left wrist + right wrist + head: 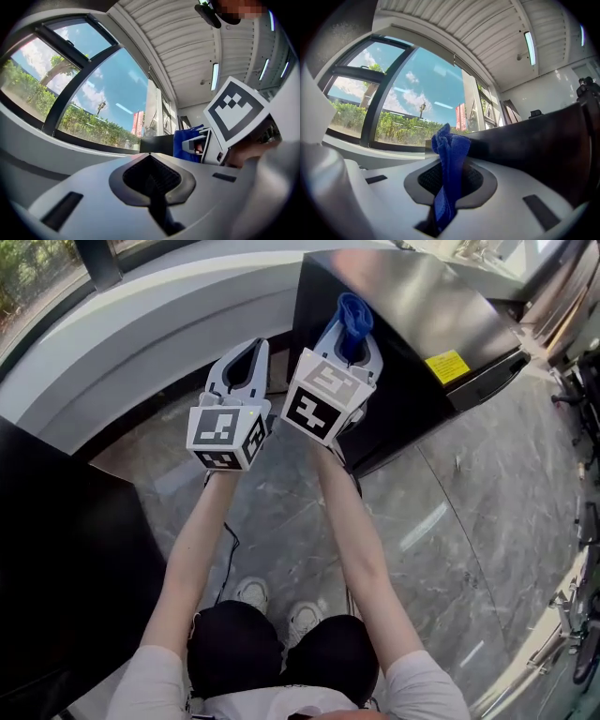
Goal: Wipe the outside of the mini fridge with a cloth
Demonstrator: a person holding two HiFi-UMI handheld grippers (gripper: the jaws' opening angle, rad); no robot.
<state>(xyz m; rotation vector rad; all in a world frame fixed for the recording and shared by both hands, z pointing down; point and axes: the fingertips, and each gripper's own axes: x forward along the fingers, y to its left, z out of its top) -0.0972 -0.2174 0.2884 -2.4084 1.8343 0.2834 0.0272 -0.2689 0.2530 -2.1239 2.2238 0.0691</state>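
The black mini fridge [412, 343] stands on the floor ahead, its glossy top and left side showing in the head view. My right gripper [352, 334] is shut on a blue cloth [353, 320], held up against the fridge's upper left side. In the right gripper view the cloth [449, 176] sticks up between the jaws beside the dark fridge wall [539, 140]. My left gripper [246, 357] hovers just left of the right one, shut and empty. The left gripper view shows the cloth [185, 143] and the fridge [157, 144] beyond.
A curved white window ledge [150, 343] runs behind the fridge. A yellow label [447, 366] sits on the fridge's top. A dark cabinet [66, 587] rises at the left. The grey marble floor [450, 549] stretches to the right, where metal frames [577, 606] stand.
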